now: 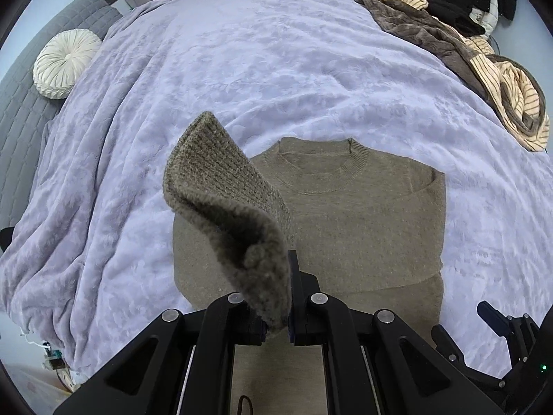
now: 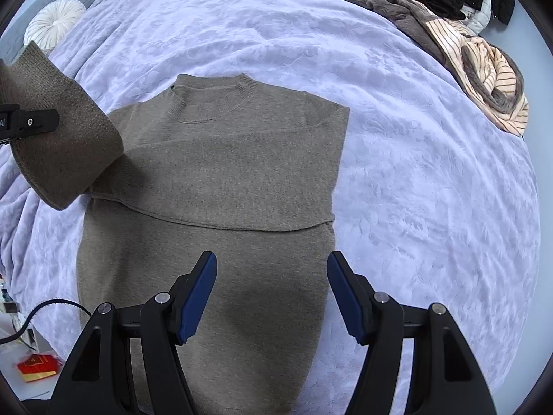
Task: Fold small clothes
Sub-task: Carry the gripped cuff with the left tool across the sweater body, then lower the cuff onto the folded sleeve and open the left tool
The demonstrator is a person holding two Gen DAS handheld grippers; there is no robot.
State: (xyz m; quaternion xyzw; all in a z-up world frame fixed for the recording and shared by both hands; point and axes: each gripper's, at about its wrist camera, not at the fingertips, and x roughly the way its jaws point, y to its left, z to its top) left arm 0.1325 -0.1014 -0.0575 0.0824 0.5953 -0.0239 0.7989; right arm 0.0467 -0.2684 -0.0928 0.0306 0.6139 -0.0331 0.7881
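A taupe knit sweater [image 2: 224,159] lies flat on the lilac blanket, collar away from me, with one sleeve folded across its chest. My left gripper [image 1: 276,325] is shut on the cuff of the other sleeve [image 1: 224,200], which hangs lifted above the sweater's left side. In the right wrist view that raised sleeve [image 2: 58,138] shows at the far left with the left gripper's black finger [image 2: 31,122] clamped on it. My right gripper [image 2: 271,297] hovers open over the sweater's lower body [image 2: 242,311], with nothing between its blue pads [image 2: 195,301].
The lilac blanket [image 1: 276,52] covers the whole bed. A heap of brown, striped and black clothes [image 1: 484,69] lies at the far right. A round white cushion [image 1: 65,62] rests on grey upholstery at the far left. A red box [image 2: 39,371] sits beside the bed, lower left.
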